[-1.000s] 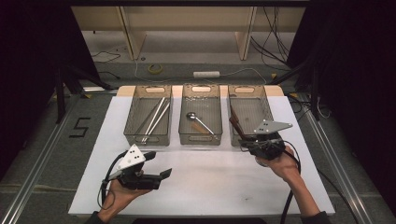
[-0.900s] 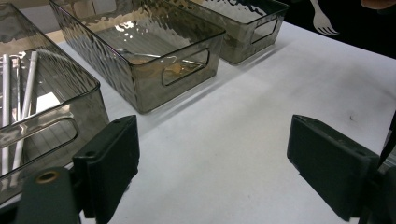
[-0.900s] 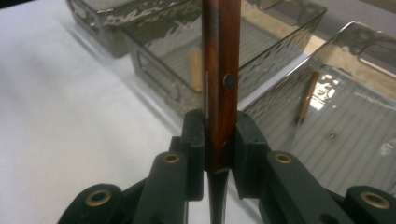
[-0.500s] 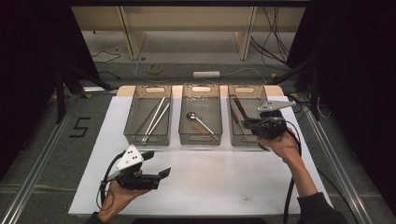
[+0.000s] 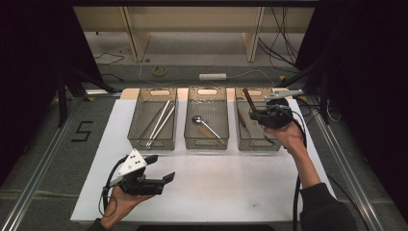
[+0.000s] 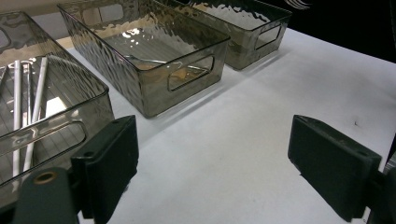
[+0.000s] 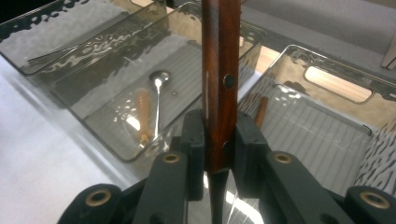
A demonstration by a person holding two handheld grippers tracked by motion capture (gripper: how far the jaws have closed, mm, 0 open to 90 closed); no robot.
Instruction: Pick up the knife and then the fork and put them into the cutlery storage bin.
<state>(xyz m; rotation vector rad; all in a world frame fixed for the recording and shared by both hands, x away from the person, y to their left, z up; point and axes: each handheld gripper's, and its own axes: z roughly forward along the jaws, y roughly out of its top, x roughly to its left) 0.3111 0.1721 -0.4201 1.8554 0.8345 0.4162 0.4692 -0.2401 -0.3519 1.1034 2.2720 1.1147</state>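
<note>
The right tool [image 5: 256, 114] pinches a wooden-handled utensil [image 7: 221, 84] above the right bin [image 5: 240, 139], not yet released. The left tool [image 5: 161, 171], spread and empty, waits over the counter [image 5: 231, 187].

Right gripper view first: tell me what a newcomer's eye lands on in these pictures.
A dark wooden handle stands upright, clamped in the right hand-held gripper above the right-hand tray. In the middle tray lies a metal spoon; long pale sticks rest in the left tray. The left hand-held gripper hovers open over the white table.
</note>
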